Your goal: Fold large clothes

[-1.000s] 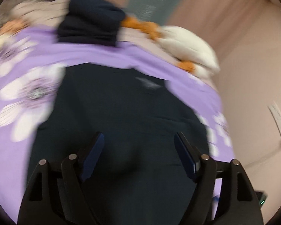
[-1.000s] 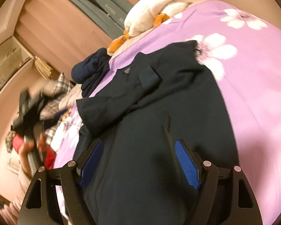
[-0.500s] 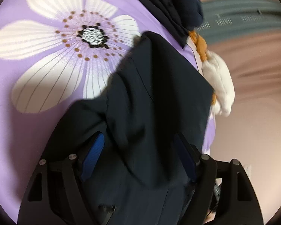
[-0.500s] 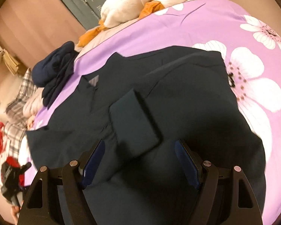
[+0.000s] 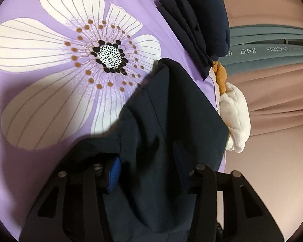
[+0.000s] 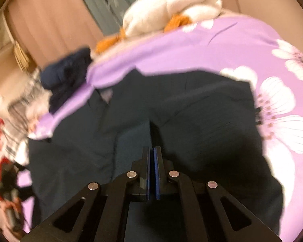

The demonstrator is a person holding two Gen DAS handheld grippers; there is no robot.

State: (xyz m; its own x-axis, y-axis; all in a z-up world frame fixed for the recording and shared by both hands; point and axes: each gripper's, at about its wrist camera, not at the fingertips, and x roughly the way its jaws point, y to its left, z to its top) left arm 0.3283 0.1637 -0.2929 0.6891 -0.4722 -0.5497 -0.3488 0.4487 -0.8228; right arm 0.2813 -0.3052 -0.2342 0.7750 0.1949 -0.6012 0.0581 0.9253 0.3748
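A dark navy garment [image 5: 171,121] lies spread on a purple flowered bedspread [image 5: 30,151]. My left gripper [image 5: 147,169] sits low over one edge of it. Its jaws are closing, with a bunched fold of the cloth between the blue pads [image 5: 114,173]. In the right wrist view the same garment [image 6: 201,121] fills the middle. My right gripper [image 6: 152,151] is shut, its pads almost touching. A raised crease of cloth runs up from its tips, where a folded-in sleeve lay.
A folded dark pile [image 5: 201,20] sits at the bedspread's far edge beside a white and orange plush bundle [image 5: 236,117]. Pink wall and grey boards stand behind. In the right wrist view, plaid cloth [image 6: 20,104] and a blurred red and black thing [image 6: 4,177] are at the left.
The left gripper's jaws have narrowed around the garment's fold. The right gripper's jaws went from wide open to shut over the sleeve, and the cloth has ridged up at their tips.
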